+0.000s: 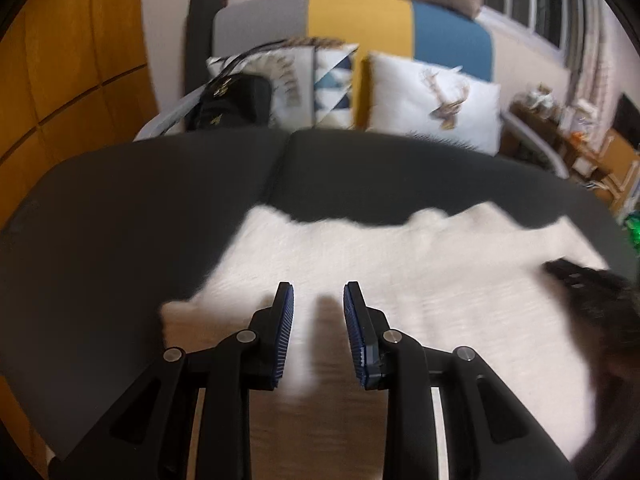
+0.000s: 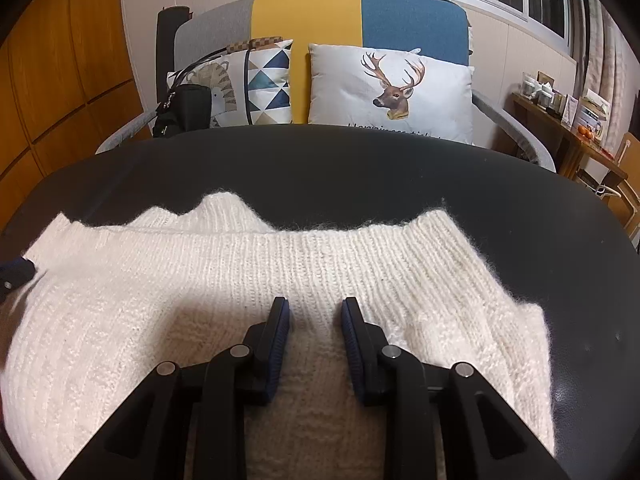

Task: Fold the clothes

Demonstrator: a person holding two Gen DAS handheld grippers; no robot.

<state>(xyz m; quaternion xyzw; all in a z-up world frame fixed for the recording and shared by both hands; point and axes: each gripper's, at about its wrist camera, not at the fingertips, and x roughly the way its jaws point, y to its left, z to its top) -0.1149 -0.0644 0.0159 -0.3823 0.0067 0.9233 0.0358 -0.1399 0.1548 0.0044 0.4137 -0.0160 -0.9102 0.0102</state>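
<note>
A white knitted sweater (image 2: 248,280) lies spread flat on a dark, round-edged table (image 2: 360,164). My right gripper (image 2: 315,308) hovers low over its middle, jaws apart, only flat knit showing in the gap between the blue pads. The left wrist view is blurred: the sweater (image 1: 380,264) lies under my left gripper (image 1: 319,294), which stands open with nothing pinched, near the garment's left edge. A dark tip of the right gripper (image 1: 580,280) enters at the right edge there. A bit of the left gripper (image 2: 14,272) shows at the far left.
Behind the table stands a grey, yellow and blue sofa (image 2: 400,16) with a deer cushion (image 2: 392,88), a patterned cushion (image 2: 260,84) and a black bag (image 2: 184,114). Wooden cabinet doors (image 2: 60,80) fill the left; a cluttered shelf (image 2: 568,108) is at the right.
</note>
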